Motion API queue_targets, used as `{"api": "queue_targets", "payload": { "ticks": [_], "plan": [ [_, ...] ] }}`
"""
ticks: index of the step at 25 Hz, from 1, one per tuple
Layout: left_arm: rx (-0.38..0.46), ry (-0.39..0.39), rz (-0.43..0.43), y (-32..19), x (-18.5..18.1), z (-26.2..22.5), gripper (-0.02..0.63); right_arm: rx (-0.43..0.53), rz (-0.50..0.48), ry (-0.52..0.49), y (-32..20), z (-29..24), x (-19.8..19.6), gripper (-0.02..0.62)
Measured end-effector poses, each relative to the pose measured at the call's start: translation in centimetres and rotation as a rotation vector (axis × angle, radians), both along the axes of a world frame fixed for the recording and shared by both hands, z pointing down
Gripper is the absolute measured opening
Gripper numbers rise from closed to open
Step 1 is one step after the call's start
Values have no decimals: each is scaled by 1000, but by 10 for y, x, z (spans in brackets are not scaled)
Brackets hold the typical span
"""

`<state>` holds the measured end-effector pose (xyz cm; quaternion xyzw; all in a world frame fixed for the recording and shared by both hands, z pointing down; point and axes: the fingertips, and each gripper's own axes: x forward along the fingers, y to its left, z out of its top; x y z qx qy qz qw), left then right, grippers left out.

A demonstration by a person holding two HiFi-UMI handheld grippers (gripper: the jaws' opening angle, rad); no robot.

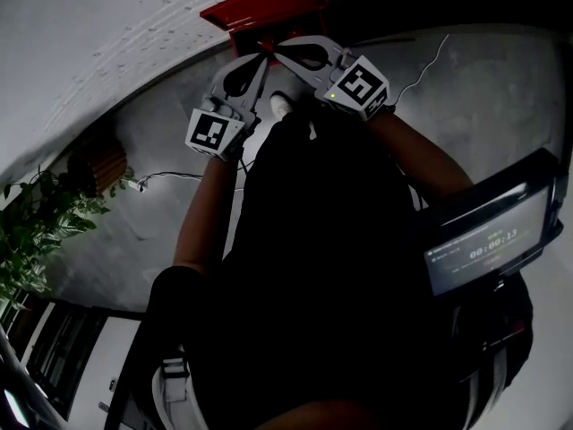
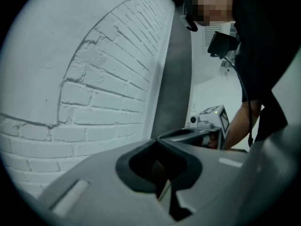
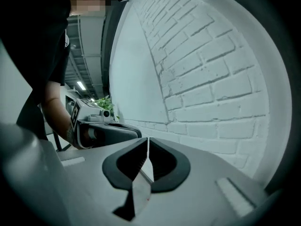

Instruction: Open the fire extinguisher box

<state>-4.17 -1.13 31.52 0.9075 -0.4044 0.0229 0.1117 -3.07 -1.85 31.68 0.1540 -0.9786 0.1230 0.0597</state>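
The red fire extinguisher box (image 1: 264,12) sits against the white wall at the top of the head view. Both grippers meet just below it. My left gripper (image 1: 260,59) points up at its lower edge, and my right gripper (image 1: 288,52) comes in from the right. In the right gripper view the right gripper (image 3: 148,139) has its jaws closed tip to tip on a thin pale plate (image 3: 141,192). The left gripper (image 2: 157,138) also shows its jaws together, with a pale sliver (image 2: 162,191) in the gap behind the tips. The jaws hide the box itself in both gripper views.
A white brick wall (image 2: 103,79) fills the space ahead of both grippers. A screen with a timer (image 1: 488,245) hangs at the person's right side. A leafy plant (image 1: 36,231) stands at the left, and a cable (image 1: 161,177) lies on the grey floor.
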Motion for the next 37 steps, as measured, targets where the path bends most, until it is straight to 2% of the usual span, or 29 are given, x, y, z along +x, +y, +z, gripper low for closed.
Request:
{"api": "queue_targets", "payload": {
  "ticks": [6, 12, 18, 21, 25, 37],
  "plan": [
    [23, 25, -30, 13, -3, -34, 0, 58, -21, -21, 8, -36, 0, 11],
    [76, 32, -63, 22, -26, -65, 0, 144, -51, -29, 16, -73, -10, 9],
    [112, 33, -60, 17, -34, -73, 0, 166, -93, -21, 17, -85, -19, 10],
    [95, 59, -62, 14, -35, -71, 0, 161, -98, -18, 14, -82, -21, 9],
    [85, 56, -55, 9, -36, -59, 0, 144, -97, -15, 11, -69, -23, 9],
    [108, 50, -27, 8, -20, -87, 0, 187, -93, 13, 17, -99, -6, 10]
  ]
}}
